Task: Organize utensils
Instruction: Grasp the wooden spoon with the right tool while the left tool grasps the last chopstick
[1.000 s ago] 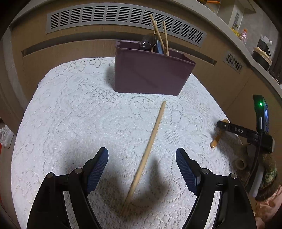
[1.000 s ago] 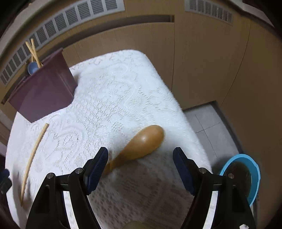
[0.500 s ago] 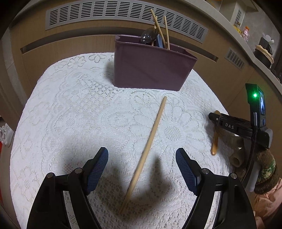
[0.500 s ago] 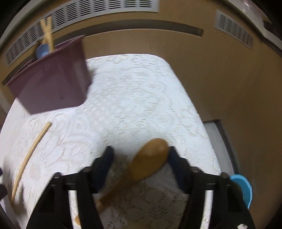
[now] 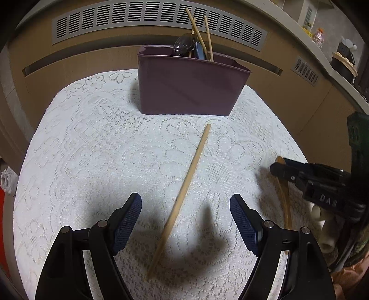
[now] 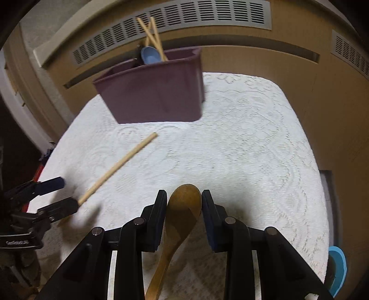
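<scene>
A wooden chopstick (image 5: 184,191) lies slantwise on the white lace tablecloth (image 5: 92,150). My left gripper (image 5: 185,214) is open and hovers over its near half. The purple utensil box (image 5: 189,87) stands at the back and holds chopsticks and spoons. My right gripper (image 6: 184,203) is shut on the bowl of a wooden spoon (image 6: 182,214), whose handle runs back under the camera. The right gripper also shows at the right edge of the left wrist view (image 5: 283,166). The chopstick (image 6: 120,163) and box (image 6: 156,92) also show in the right wrist view.
Wooden panels with vent grilles (image 5: 150,20) stand behind the table. The table's edges fall away on all sides. A blue-rimmed round object (image 6: 336,267) sits on the floor at the right. The left gripper's fingers (image 6: 50,184) reach in from the left.
My right gripper has closed on the wooden spoon's bowl and turned left toward the box. My left gripper stays open over the chopstick, with the view tilted slightly down.
</scene>
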{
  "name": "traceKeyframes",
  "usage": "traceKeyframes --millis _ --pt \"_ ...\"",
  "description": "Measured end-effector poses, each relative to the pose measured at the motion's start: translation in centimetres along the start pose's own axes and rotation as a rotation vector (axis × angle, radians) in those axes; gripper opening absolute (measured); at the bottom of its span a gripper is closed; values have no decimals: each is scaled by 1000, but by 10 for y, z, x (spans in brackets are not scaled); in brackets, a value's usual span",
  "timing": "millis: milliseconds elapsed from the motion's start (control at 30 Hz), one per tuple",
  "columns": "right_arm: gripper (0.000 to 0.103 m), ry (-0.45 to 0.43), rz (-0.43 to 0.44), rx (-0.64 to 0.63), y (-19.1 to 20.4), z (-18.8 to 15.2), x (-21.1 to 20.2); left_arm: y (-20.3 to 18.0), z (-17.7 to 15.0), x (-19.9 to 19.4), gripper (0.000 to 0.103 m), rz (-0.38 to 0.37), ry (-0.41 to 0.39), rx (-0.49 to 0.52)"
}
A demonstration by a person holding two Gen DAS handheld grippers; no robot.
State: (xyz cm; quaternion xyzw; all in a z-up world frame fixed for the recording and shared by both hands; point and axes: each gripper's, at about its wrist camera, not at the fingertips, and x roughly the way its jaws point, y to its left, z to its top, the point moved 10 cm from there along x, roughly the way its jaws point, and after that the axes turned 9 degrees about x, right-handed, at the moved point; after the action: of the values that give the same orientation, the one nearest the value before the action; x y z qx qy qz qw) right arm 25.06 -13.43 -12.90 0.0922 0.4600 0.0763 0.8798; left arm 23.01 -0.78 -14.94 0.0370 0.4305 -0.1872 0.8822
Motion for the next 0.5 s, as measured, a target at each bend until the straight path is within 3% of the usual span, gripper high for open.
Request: traceKeyframes --millis 200,500 --pt "29 -28 -34 -62 4 -17 -4 -5 5 12 72 14 26 48" --pt "29 -48 22 -42 -5 -27 -8 -7 20 44 41 32 98 105"
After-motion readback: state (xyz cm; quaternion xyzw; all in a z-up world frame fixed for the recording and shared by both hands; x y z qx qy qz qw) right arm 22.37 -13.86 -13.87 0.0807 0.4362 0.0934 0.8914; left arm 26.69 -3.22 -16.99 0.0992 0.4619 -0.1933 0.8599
